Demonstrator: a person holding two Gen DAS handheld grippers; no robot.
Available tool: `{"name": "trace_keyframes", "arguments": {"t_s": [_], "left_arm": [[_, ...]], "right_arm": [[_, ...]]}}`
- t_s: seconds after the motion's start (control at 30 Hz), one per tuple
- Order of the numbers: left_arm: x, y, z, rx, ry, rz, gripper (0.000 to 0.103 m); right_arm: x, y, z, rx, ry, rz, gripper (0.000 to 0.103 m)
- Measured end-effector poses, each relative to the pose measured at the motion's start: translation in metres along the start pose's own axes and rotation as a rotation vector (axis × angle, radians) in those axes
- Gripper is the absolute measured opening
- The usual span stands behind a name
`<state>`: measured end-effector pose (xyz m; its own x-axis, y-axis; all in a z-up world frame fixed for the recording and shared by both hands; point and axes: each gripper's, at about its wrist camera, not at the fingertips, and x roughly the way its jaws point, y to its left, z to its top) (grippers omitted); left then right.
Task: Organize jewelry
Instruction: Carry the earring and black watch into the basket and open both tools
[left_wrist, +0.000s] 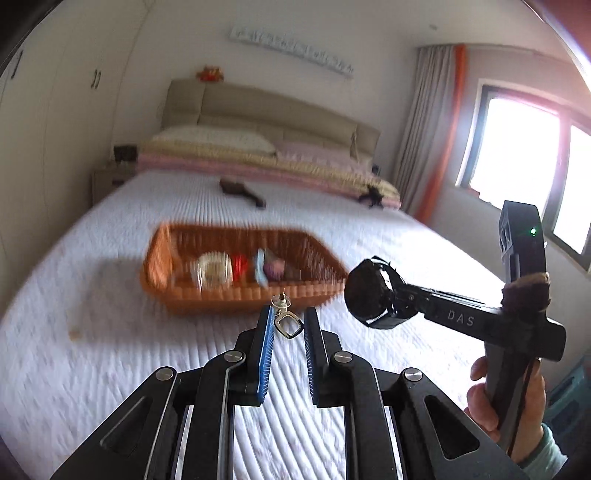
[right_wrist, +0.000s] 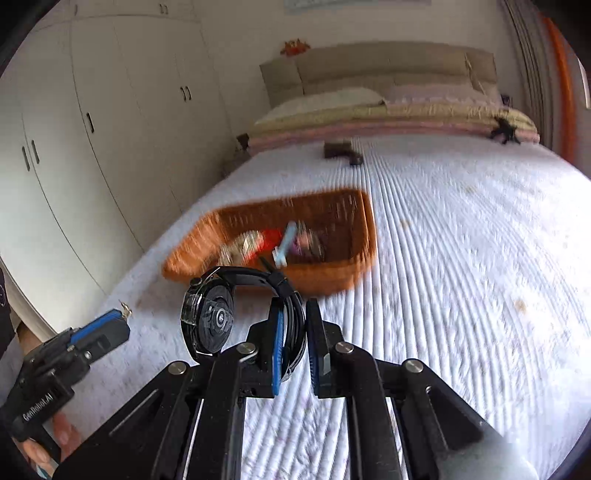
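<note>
Hovering over the bed (left_wrist: 110, 369), both tools carry something. On the left, the left gripper (left_wrist: 289, 320) has an earring (left_wrist: 286, 321) at its tips; it seems to hang off the left blue pad with a gap to the right one, so whether the jaws truly pinch it, I cannot tell. Dead ahead and just beyond lies the orange basket (left_wrist: 162, 258), long axis running left to right, its near rim facing the tips, with other small items already inside. Moving right, the right gripper (right_wrist: 293, 325) is clamped on the band of a black watch (right_wrist: 210, 317), the face sticking out to its left. From there the basket (right_wrist: 354, 266) sits ahead and slightly left. By my read the left tool is nearer. There's plenty of bare bedspread on every side, and the two tools are well apart.
</note>
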<state>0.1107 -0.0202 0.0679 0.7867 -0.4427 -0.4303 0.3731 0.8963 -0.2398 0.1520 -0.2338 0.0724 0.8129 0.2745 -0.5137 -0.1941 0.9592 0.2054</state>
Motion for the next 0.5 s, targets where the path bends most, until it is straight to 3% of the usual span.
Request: {"name": "trace_keyframes", "arguments": {"t_s": [0.13, 0.27, 0.5], "left_arm": [[0.005, 0.009, 0.049, 0.009, -0.063, 0.003, 0.016], [0.031, 0.029, 0.087, -0.029, -0.075, -0.041, 0.016], [0.13, 0.071, 0.097, -0.098, 0.035, -0.028, 0.016]], "right_arm": [[0.014, 0.011, 0.046, -0.025, -0.016, -0.026, 0.014], [0.057, 0.008, 0.081, -0.001, 0.029, -0.057, 0.014], [0.161, -0.01, 0.102, 0.051, 0.16, -0.114, 0.014]]}}
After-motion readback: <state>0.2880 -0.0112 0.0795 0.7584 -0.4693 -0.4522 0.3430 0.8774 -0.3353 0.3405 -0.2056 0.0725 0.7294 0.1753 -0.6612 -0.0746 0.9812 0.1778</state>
